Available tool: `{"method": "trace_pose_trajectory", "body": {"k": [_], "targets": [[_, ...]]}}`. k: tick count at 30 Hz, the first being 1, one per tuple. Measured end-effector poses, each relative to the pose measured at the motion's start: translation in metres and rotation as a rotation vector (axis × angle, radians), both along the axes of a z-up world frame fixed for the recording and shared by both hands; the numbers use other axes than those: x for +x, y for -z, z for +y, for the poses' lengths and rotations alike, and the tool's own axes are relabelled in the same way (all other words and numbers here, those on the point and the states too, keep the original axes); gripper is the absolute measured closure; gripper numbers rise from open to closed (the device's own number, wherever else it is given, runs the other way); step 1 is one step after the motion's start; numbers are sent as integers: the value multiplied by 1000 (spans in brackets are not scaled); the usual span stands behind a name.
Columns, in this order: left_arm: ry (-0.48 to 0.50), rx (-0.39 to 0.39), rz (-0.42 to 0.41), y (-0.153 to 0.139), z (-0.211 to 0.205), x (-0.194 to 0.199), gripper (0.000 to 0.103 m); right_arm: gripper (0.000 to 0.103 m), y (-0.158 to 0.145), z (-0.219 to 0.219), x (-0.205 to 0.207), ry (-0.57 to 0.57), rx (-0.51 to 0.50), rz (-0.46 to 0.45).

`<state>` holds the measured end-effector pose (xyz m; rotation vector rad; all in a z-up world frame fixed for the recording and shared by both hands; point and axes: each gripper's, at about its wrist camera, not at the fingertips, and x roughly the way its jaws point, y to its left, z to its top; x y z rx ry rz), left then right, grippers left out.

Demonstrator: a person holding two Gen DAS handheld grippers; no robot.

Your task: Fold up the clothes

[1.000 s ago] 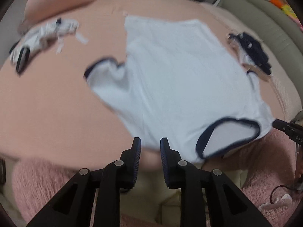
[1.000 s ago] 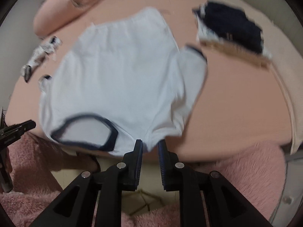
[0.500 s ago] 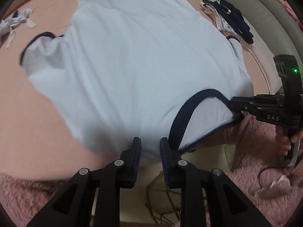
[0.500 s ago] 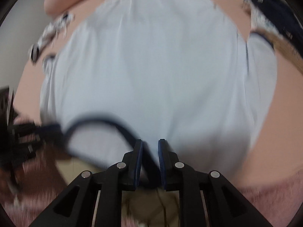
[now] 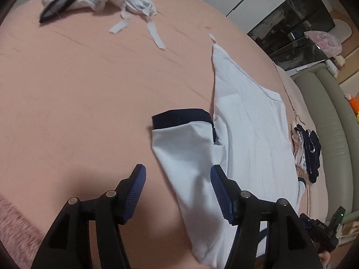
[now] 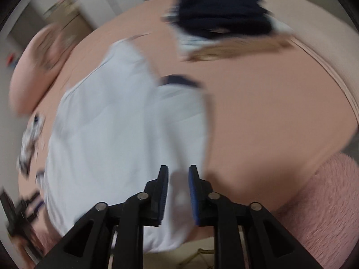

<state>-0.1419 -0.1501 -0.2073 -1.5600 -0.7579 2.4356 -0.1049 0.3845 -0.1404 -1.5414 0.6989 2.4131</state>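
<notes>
Lying flat on the pink bedspread [image 5: 89, 94], the white T-shirt [image 5: 246, 134] is spread body-out toward the far side, with the navy-cuffed sleeve [image 5: 181, 132] laid out to its left. The left gripper [image 5: 178, 192] jaws have just been opening and are seen well apart, with the sleeve's near edge between them but not pinched. The right gripper [image 6: 178, 192] jaws have also just been opening to a narrow gap over the shirt's near hem; fabric is seen between them, blurred, with no pinch evident. Thin, light, floppy cotton is judged here: no stiffness, sag and wrinkling expected when lifted. Hold is best taken at the shoulder seam or sleeve cuff, where doubled fabric should slip less.
</notes>
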Motion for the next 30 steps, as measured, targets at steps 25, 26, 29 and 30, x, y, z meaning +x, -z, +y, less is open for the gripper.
{"method": "trace_pose_trajectory", "body": {"k": [25, 26, 29, 30], "targets": [[-31, -225, 53, -51, 8, 7, 98, 46, 15, 62, -20, -22, -157, 73], [-24, -249, 95, -62, 12, 11, 98, 41, 19, 58, -25, -31, -138, 64], [105, -260, 201, -86, 42, 18, 96, 46, 29, 47, -38, -56, -79, 37], [174, -253, 220, -87, 58, 19, 94, 56, 30, 43, -41, -71, -55, 33]]}}
